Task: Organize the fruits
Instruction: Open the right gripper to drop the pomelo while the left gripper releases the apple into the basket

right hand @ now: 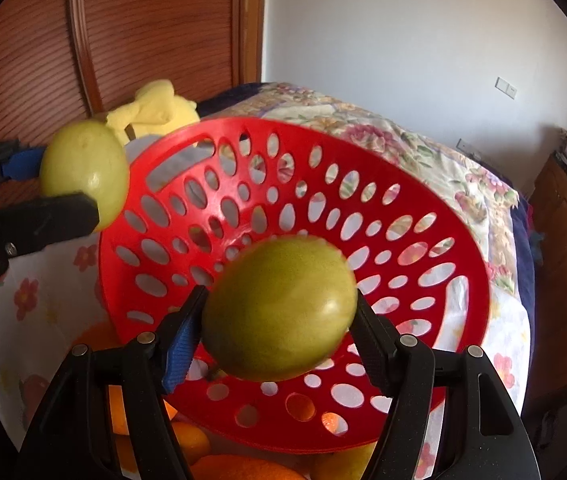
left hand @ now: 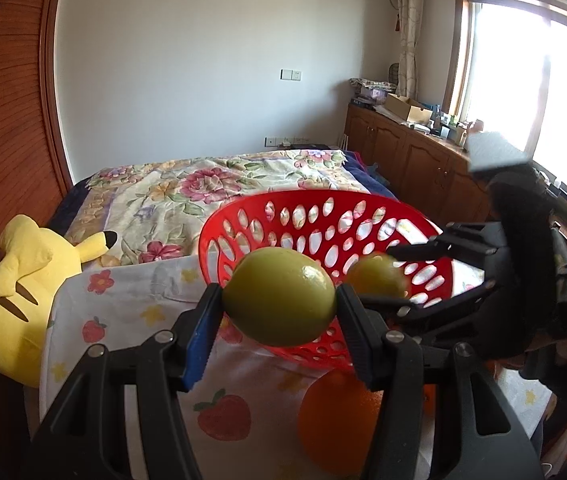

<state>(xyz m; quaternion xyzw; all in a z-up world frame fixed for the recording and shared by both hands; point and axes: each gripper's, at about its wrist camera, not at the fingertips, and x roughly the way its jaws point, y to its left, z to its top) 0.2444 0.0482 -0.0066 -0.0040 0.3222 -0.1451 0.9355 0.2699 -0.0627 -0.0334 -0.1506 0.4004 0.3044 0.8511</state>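
Grippers — left gripper point(left hand: 279, 300), right gripper point(right hand: 279, 312) — clamp 2 green fruits over red basket point(right hand: 423, 200).

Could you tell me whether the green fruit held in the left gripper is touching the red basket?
Cannot tell. In the left wrist view the green fruit overlaps the red basket rim, and in the right wrist view it sits against the rim's edge; neither shows a gap or contact plainly.

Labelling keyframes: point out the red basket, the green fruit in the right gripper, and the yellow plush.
red basket point(right hand: 423, 196): right wrist view, far rim.
green fruit point(right hand: 279, 308): right wrist view, skin centre.
yellow plush point(left hand: 15, 300): left wrist view, body.
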